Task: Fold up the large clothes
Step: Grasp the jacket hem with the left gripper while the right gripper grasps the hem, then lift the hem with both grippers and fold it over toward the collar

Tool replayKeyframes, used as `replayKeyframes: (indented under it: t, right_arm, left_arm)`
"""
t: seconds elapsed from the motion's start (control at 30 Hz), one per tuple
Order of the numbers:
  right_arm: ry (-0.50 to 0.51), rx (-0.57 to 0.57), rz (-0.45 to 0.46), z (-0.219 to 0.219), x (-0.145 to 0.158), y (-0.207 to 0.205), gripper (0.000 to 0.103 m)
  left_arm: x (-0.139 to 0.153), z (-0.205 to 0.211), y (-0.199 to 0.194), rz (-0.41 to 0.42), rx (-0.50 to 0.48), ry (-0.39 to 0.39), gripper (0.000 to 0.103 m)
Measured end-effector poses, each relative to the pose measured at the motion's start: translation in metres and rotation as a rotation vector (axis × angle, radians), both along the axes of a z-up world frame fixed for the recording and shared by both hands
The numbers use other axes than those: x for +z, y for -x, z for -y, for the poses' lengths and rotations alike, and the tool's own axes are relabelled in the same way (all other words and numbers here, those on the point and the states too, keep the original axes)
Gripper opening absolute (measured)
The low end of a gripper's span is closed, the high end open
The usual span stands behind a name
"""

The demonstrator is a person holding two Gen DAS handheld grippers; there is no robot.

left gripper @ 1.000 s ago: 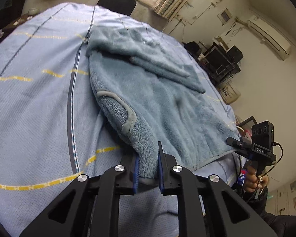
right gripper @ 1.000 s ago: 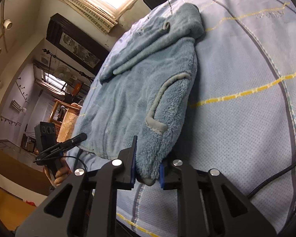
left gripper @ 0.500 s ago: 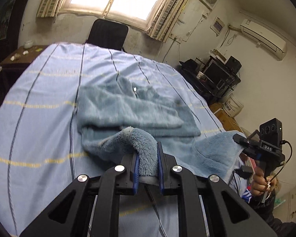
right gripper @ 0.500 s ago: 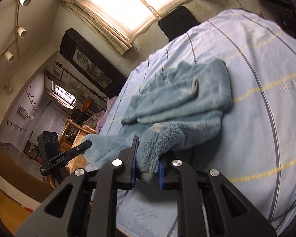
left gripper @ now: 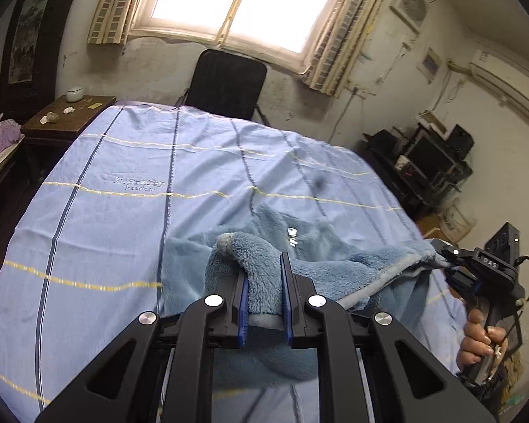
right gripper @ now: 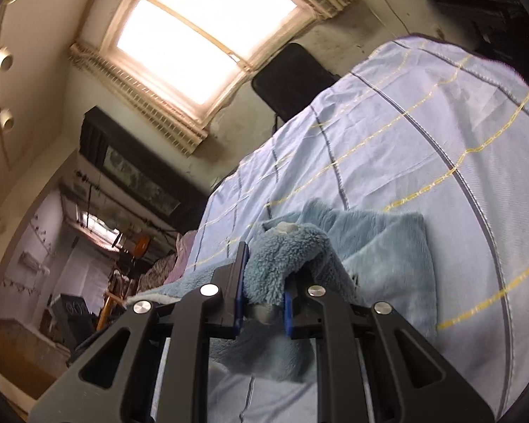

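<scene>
Two grippers, left (left gripper: 263,294) and right (right gripper: 263,298), each clamp a hem corner of the fleece (left gripper: 338,268), lifted at lower centre of both views above the bed (left gripper: 116,218), mid-fold; next, I judge, both should carry the hem forward over the collar.

The bed (left gripper: 98,232) is covered by a pale blue sheet (right gripper: 423,134) crossed with dark blue stripes and thin yellow lines. On its near right part lies a fluffy blue garment (left gripper: 321,239), partly resting on the sheet, its near edge lifted off it.
</scene>
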State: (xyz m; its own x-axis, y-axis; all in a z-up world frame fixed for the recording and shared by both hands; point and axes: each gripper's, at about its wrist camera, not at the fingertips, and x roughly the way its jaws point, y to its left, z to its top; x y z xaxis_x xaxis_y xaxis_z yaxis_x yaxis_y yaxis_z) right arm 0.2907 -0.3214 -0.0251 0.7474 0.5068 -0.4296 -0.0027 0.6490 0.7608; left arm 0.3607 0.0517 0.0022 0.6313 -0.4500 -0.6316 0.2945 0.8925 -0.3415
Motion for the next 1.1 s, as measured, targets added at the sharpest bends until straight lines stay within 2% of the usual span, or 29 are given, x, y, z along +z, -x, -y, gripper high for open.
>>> replayKeyframes:
  t: [0.17, 0.3, 0.37, 0.43, 0.53, 0.63, 0.73, 0.77, 0.8, 0.83, 0.87, 0.93, 1.03, 1.1]
  right_arm:
    - [0.025, -0.058, -0.067, 0.007, -0.028, -0.053, 0.016]
    - [0.027, -0.063, -0.159, 0.007, -0.071, -0.083, 0.016]
    - [0.036, -0.06, -0.204, 0.006, -0.092, -0.09, 0.016]
    - [0.023, -0.049, -0.23, 0.008, -0.11, -0.094, 0.014]
    - [0.016, -0.04, -0.225, 0.01, -0.11, -0.097, 0.015]
    - [0.053, -0.027, -0.211, 0.005, -0.105, -0.099, 0.02]
    - [0.017, -0.013, -0.148, 0.007, -0.089, -0.093, 0.047]
    - [0.012, -0.02, -0.118, 0.009, -0.081, -0.089, 0.061]
    - [0.019, -0.03, -0.084, 0.011, -0.072, -0.085, 0.067]
    - [0.034, -0.039, -0.056, 0.014, -0.063, -0.082, 0.067]
    - [0.055, -0.046, -0.033, 0.016, -0.056, -0.079, 0.068]
    - [0.072, -0.06, -0.023, 0.02, -0.051, -0.076, 0.068]
    - [0.087, -0.088, -0.052, 0.026, -0.058, -0.078, 0.068]
    - [0.096, -0.102, -0.084, 0.027, -0.067, -0.082, 0.068]
  left_arm:
    - [-0.043, 0.005, -0.057, -0.087, 0.055, -0.026, 0.015]
    - [-0.089, 0.006, -0.083, -0.163, 0.072, -0.05, 0.016]
    - [-0.099, 0.004, -0.088, -0.162, 0.068, -0.033, 0.017]
    - [-0.097, 0.002, -0.087, -0.154, 0.052, -0.033, 0.018]
    - [-0.093, -0.003, -0.086, -0.162, 0.037, 0.009, 0.02]
    - [-0.083, -0.011, -0.081, -0.155, 0.014, 0.07, 0.029]
    - [-0.067, -0.013, -0.072, -0.121, -0.013, 0.129, 0.043]
    - [-0.063, -0.013, -0.07, -0.108, -0.021, 0.137, 0.048]
    - [-0.058, -0.013, -0.067, -0.091, -0.026, 0.139, 0.055]
    - [-0.055, -0.013, -0.065, -0.073, -0.007, 0.122, 0.076]
    - [-0.053, -0.015, -0.063, -0.051, 0.024, 0.098, 0.083]
    - [-0.053, -0.016, -0.062, -0.032, 0.045, 0.068, 0.083]
    - [-0.065, -0.019, -0.071, -0.077, 0.062, 0.076, 0.083]
    - [-0.076, -0.016, -0.077, -0.098, 0.073, 0.051, 0.083]
